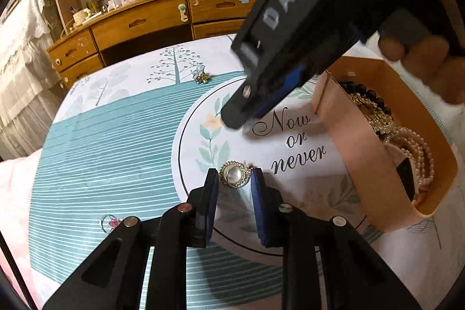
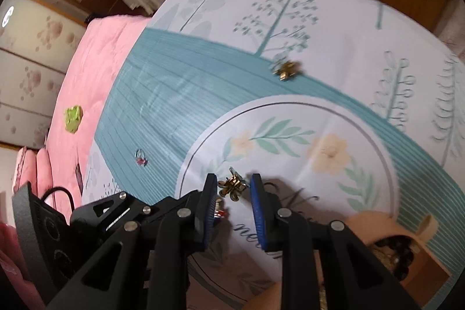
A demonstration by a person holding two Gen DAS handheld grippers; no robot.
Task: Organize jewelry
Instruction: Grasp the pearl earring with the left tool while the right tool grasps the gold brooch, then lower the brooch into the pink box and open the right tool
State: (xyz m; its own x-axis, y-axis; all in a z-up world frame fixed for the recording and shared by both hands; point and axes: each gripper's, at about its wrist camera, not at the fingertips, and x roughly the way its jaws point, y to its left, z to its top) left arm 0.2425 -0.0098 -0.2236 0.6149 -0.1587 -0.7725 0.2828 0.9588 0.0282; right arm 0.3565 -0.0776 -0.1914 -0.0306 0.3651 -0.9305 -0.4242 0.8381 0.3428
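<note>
Left gripper (image 1: 234, 179) sitting half open around the pearl brooch (image 1: 234, 174), just left of the pink box (image 1: 360, 147), not squeezing yet. Right gripper (image 2: 234, 186) hanging open over a gold flower clip (image 2: 232, 185), also left of that box, gripping nothing.

Warm, dim indoor light; soft shadows under the tongs. Right view motion-blurred, both bent and dark-cornered by fisheye.

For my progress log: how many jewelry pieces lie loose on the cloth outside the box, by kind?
Round pearl-and-gold brooch: 1
Small gold flower-shaped pieces: 2
Silver ring with pink stone: 1
Total: 4
</note>
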